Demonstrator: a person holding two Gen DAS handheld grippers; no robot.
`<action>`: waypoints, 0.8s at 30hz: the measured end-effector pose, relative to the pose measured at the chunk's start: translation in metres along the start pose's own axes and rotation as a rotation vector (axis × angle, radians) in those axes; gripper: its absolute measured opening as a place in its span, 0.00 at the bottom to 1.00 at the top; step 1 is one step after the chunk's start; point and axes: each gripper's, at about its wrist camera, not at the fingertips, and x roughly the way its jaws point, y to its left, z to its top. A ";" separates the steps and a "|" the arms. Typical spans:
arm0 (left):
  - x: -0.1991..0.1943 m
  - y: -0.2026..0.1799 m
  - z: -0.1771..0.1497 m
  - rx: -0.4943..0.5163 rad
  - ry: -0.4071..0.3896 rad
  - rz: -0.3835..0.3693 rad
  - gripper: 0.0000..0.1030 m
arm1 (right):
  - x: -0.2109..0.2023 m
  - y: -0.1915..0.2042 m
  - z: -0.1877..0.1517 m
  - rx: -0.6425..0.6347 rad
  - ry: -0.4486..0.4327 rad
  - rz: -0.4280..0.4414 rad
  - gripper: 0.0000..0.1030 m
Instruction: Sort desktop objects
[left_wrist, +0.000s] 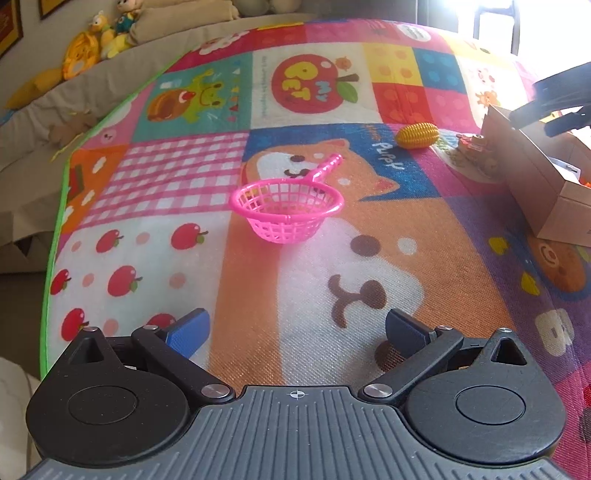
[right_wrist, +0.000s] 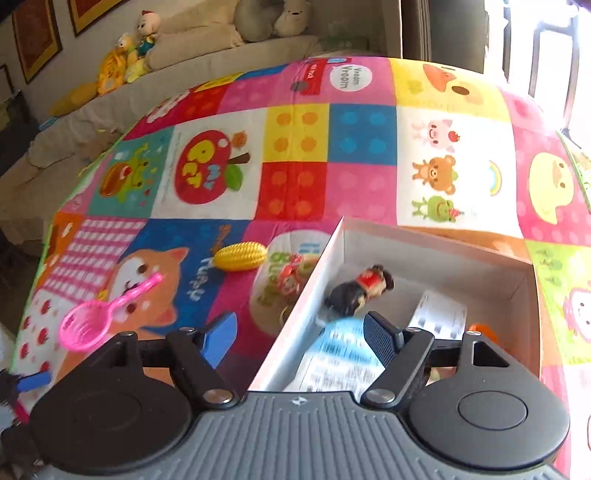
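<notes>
Right gripper (right_wrist: 299, 341): jaws wide apart, nothing between them, straddling the near wall of the cardboard box (right_wrist: 295, 317). A toy dog (right_wrist: 360, 293) lies inside the box. Left gripper (left_wrist: 297, 330): jaws spread, empty, over the play mat (left_wrist: 184, 177). Pink strainer (left_wrist: 286, 208) at its 12 o'clock; toy corn (left_wrist: 416, 135) at 1 o'clock, near the box.

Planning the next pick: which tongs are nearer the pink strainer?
Left. The left tongs point straight at the pink strainer, which sits on the mat just ahead of them. The right tongs hover over the cardboard box, with the strainer off to their left.
</notes>
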 end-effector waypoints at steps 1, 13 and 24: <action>0.000 0.004 0.000 -0.011 -0.004 -0.003 1.00 | 0.017 0.002 0.006 -0.014 -0.002 -0.041 0.74; 0.004 0.051 0.002 -0.116 -0.054 -0.041 1.00 | 0.111 0.057 0.058 0.025 0.099 0.060 0.82; 0.000 0.075 -0.006 -0.169 -0.064 -0.054 1.00 | 0.121 0.181 0.048 -0.098 0.130 0.240 0.85</action>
